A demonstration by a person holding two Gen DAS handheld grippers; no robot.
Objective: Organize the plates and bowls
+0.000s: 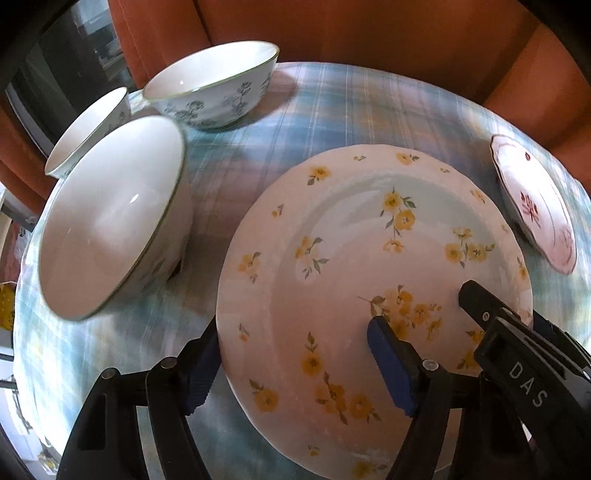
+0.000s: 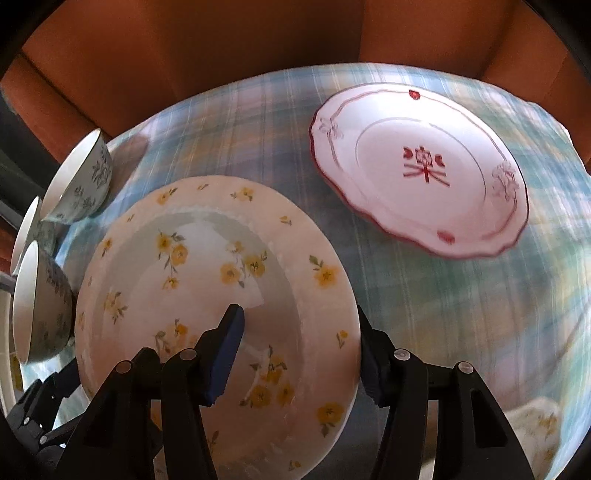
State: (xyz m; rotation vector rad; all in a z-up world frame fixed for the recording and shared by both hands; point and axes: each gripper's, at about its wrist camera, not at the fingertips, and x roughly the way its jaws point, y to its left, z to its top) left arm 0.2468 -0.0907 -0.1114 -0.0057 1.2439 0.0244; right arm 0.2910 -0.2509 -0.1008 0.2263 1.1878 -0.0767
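Note:
A large plate with yellow flowers [image 1: 369, 280] is held between both grippers above the plaid table. My left gripper [image 1: 295, 369] is shut on its left rim, one blue pad on top and one under. My right gripper [image 2: 299, 354] is shut on its right rim; this plate [image 2: 207, 295] fills the right wrist view's lower left. The right gripper also shows in the left wrist view [image 1: 517, 332]. A white plate with red trim [image 2: 421, 170] lies on the table to the right, also in the left wrist view [image 1: 532, 203]. Three white bowls with blue flowers [image 1: 110, 218] [image 1: 214, 85] [image 1: 88, 129] stand at the left.
The round table has a blue plaid cloth [image 1: 351, 107]. An orange sofa [image 1: 369, 33] runs behind it. Another yellow-flowered piece [image 2: 535, 435] shows at the lower right of the right wrist view. The bowls also show at the left of the right wrist view [image 2: 81, 184].

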